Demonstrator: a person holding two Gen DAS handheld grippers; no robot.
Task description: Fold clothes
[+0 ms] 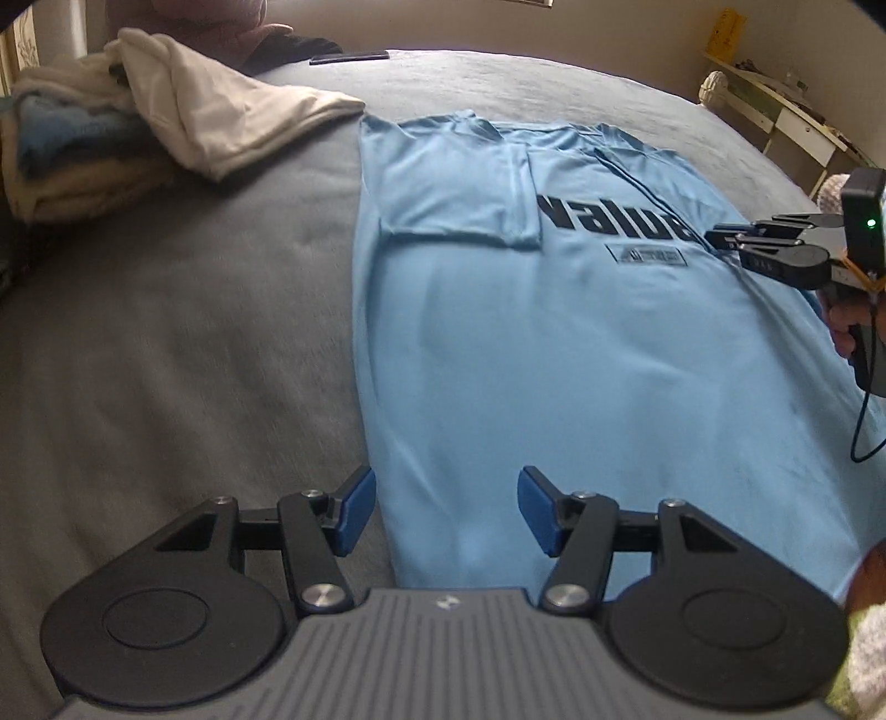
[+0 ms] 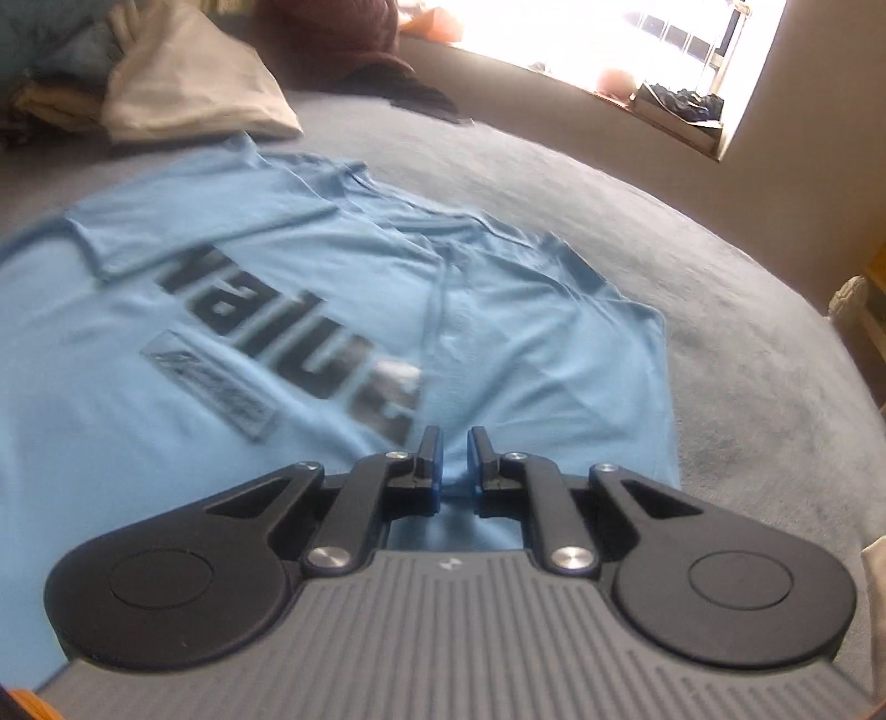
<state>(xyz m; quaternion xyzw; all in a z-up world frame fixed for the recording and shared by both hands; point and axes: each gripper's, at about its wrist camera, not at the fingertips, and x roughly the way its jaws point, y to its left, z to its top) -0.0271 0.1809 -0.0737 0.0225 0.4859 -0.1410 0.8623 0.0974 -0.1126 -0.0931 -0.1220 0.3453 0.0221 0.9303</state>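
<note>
A light blue T-shirt [image 1: 498, 360] with black lettering lies flat on the grey bed [image 1: 166, 360], collar at the far end, and one sleeve is folded in over the chest. My left gripper [image 1: 443, 482] is open low over the shirt's near hem, its blue pads [image 1: 354, 509] astride the shirt's left edge and not touching it. My right gripper [image 1: 714, 235] reaches in from the right beside the lettering. In the right wrist view the right gripper [image 2: 454, 437] is shut to a narrow slit above the shirt [image 2: 111, 387], and I see no cloth pinched in it.
A pile of cream and blue clothes [image 1: 166, 111] sits at the bed's far left corner [image 2: 183, 83]. A flat dark object [image 1: 349, 55] lies at the far edge. A bright window [image 2: 664, 44] and a white shelf [image 1: 786, 111] stand beyond the bed.
</note>
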